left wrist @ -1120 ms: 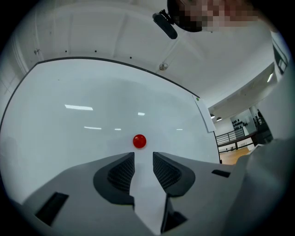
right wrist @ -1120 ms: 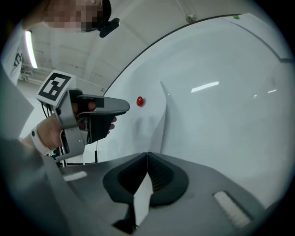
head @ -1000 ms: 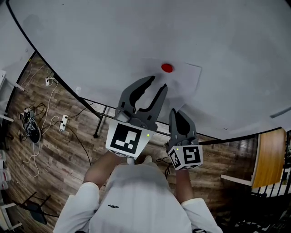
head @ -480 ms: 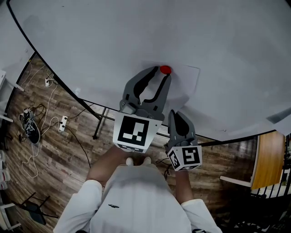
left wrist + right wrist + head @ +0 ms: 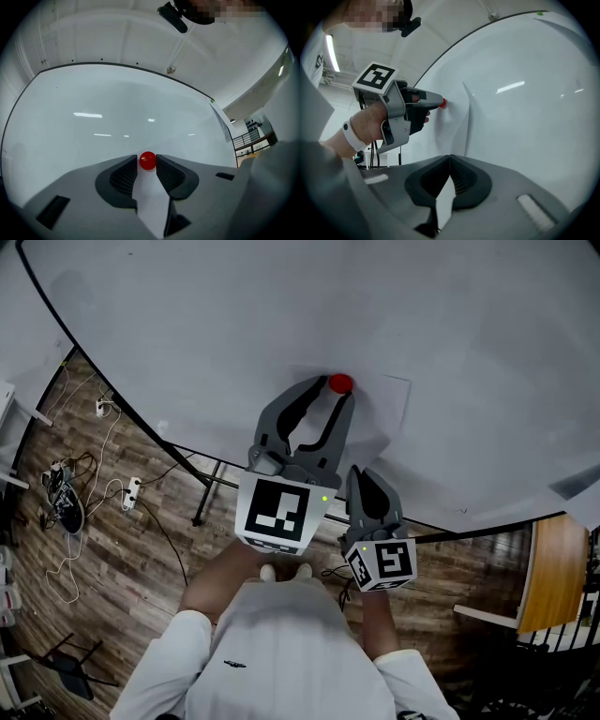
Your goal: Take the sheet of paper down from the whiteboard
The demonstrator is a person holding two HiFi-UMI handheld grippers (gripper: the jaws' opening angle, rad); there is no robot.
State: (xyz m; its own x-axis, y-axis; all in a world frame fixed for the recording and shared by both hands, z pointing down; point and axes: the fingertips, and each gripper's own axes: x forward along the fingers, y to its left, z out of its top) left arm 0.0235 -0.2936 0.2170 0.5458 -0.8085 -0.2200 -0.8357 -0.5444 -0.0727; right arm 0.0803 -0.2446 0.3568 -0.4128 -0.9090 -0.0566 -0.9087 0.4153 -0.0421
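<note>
A white sheet of paper (image 5: pixel 382 411) hangs on the whiteboard (image 5: pixel 281 315) under a round red magnet (image 5: pixel 339 383). My left gripper (image 5: pixel 328 390) is open, and its two tips flank the magnet (image 5: pixel 148 161) with the paper (image 5: pixel 152 201) showing below between the jaws. In the right gripper view the left gripper (image 5: pixel 440 103) points at the magnet (image 5: pixel 443 103) on the sheet (image 5: pixel 459 117). My right gripper (image 5: pixel 450 159) is shut on the sheet's lower edge, and a white strip of it runs between the closed jaws. In the head view the right gripper (image 5: pixel 361 472) sits low and right of the left one.
The board's dark lower frame (image 5: pixel 187 448) and stand legs (image 5: pixel 211 484) cross above a wooden floor. Cables and power strips (image 5: pixel 131 491) lie on the floor at left. A wooden panel (image 5: pixel 553 559) stands at the right edge.
My left gripper has risen along the board until its open tips reach the red magnet on both sides. The right gripper has stayed on the paper's edge.
</note>
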